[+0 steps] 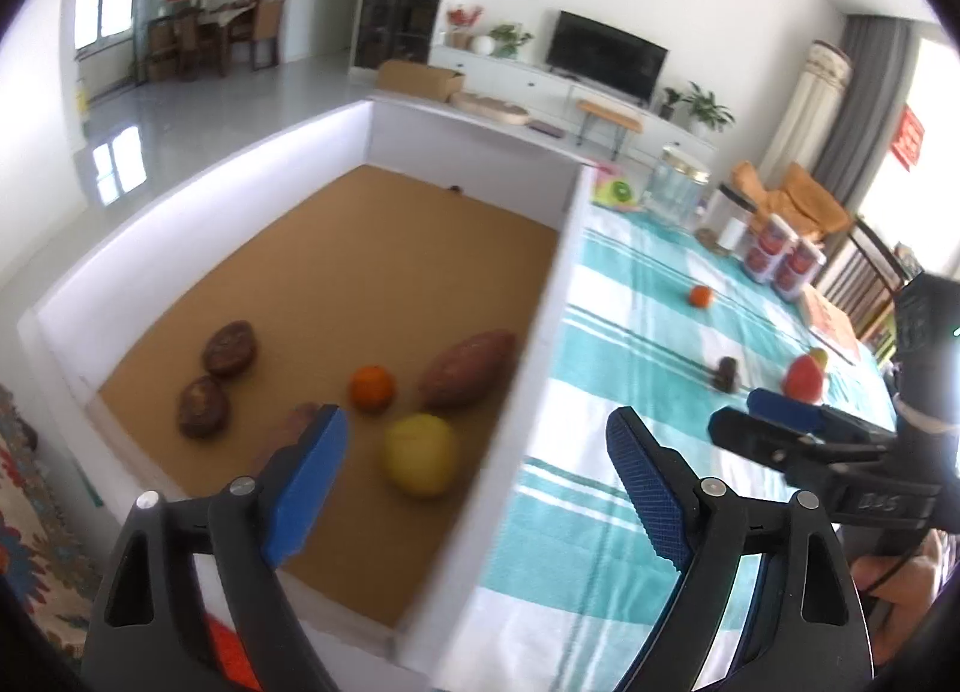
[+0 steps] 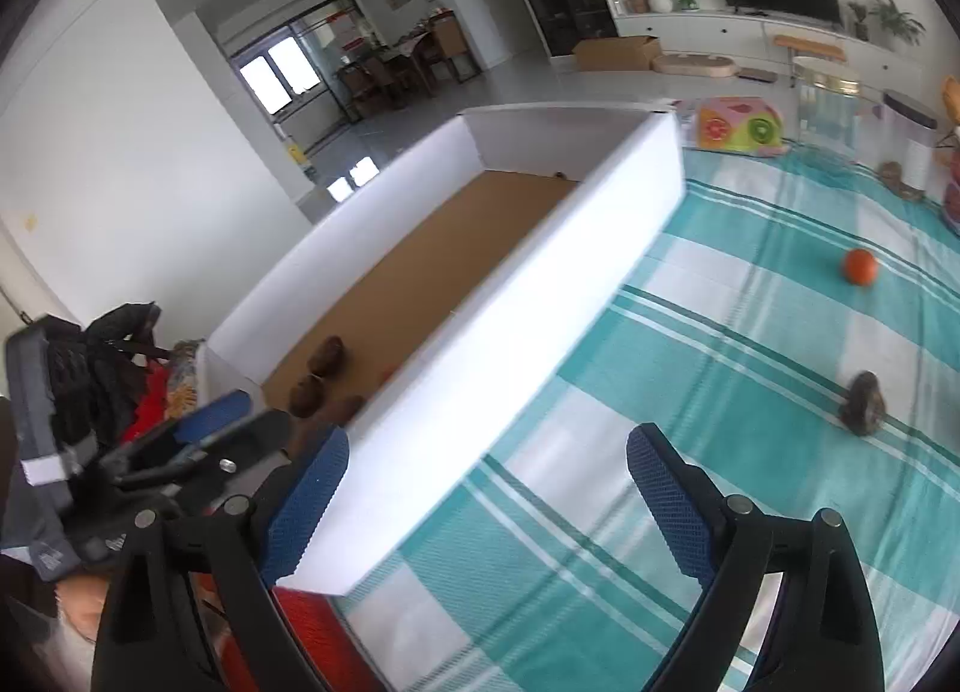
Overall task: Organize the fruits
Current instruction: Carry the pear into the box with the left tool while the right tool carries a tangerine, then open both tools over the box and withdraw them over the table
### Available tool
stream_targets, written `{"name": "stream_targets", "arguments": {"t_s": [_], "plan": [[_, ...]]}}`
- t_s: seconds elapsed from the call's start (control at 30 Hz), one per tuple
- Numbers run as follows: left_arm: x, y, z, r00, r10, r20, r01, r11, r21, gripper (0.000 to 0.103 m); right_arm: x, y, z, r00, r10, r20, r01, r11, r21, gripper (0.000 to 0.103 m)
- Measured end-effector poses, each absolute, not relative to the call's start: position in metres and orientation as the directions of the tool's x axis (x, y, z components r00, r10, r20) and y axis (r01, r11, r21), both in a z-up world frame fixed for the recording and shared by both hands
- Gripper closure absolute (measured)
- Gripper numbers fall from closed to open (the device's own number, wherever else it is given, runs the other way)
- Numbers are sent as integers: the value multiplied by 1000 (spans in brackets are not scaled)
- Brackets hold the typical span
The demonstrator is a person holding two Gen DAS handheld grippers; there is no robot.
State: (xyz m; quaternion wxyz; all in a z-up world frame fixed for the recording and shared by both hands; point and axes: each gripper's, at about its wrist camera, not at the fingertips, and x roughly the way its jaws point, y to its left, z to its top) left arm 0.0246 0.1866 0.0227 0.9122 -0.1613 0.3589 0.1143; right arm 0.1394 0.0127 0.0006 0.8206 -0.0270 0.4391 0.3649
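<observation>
Both hand-held grippers stand with jaws apart and empty: the left hand-held gripper (image 1: 477, 455) over the white box (image 1: 540, 344) at the tabletop's left side, the right hand-held gripper (image 2: 487, 473) over the striped cloth (image 2: 690, 392). Ahead and right of the right one lies a dark fruit (image 2: 864, 401), long axis unclear; farther off sits an orange (image 2: 860, 266). The right hand seems nearer both.

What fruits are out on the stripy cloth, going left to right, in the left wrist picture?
On the teal striped cloth, outside the white box: orange → small dark brown fruit → red fruit, close by the far edge.
</observation>
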Motion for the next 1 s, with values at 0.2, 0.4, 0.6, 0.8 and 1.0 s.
{"name": "stream_targets", "arguments": {"t_s": [0.2,0.4,0.6,0.8,1.0], "plan": [[67,74,-10,652,-120,-749,-31,982,-185,10,148,-147,-53,570,171,-804,-292,957,-4,9],[117,4,-56,609,-172,-774,97,985,-143,10,165,-261,-78,591,-21,-806,-1,1000,-27,9],[138,-15,-84,611,-114,-783,71,993,-89,10,172,-280,-82,607,10,-795,19,999,28,2],[137,-19,-86,610,-97,-787,93,994,-51,7,164,-280,-85,610,17,-792,24,999,40,0],[139,-25,-89,601,-70,-796,100,995,-12,4,162,-279,-85,611,18,-792,23,999,40,0]]}}
